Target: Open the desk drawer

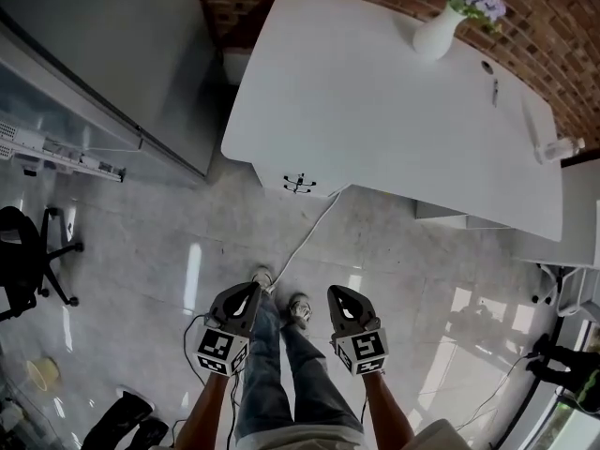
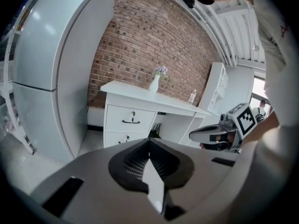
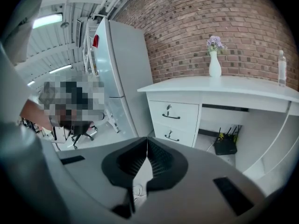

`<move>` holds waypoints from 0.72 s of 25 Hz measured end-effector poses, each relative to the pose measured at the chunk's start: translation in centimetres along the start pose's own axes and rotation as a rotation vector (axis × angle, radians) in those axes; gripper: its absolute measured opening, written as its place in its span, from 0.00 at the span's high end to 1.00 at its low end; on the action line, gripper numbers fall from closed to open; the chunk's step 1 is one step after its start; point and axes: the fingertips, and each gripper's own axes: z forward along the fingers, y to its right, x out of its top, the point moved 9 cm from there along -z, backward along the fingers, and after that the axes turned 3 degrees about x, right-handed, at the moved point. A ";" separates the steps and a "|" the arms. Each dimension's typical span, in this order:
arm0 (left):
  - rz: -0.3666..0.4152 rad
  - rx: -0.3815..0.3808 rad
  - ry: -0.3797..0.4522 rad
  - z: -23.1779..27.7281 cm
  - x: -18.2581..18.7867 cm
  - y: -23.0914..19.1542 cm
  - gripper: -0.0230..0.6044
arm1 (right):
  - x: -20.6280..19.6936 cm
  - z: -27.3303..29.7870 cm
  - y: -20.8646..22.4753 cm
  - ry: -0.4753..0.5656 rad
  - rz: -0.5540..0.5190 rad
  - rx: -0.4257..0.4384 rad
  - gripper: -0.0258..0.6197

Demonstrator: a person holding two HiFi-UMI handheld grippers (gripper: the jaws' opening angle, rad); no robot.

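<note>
My left fingers and right fingers are closed and empty, well apart from the shut upper white drawer with its slim dark handle under the white tabletop, so arriving closed I'd likely knock the front or slip off that handle.

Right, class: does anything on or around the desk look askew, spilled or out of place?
Only a white cable trailing loose across the floor from under the desk. Vase upright, drawers shut.

A flower vase stands near the brick wall.
</note>
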 end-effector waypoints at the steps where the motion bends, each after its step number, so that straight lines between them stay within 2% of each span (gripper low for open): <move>1: -0.004 -0.001 -0.002 0.4 -0.7 -0.1 0.94 | -0.9 0.4 0.0 -0.005 0.005 0.002 0.93; 11: -0.006 0.004 -0.007 4.6 -5.5 -3.1 0.94 | -6.9 4.5 0.7 -0.075 0.041 0.021 0.93; 15: -0.019 0.016 -0.002 4.7 -6.2 -3.5 0.94 | -7.8 5.1 0.9 -0.078 0.039 0.028 0.93; 18: -0.026 0.015 -0.009 4.6 -6.5 -3.3 0.94 | -7.6 5.3 1.0 -0.067 0.078 0.020 0.93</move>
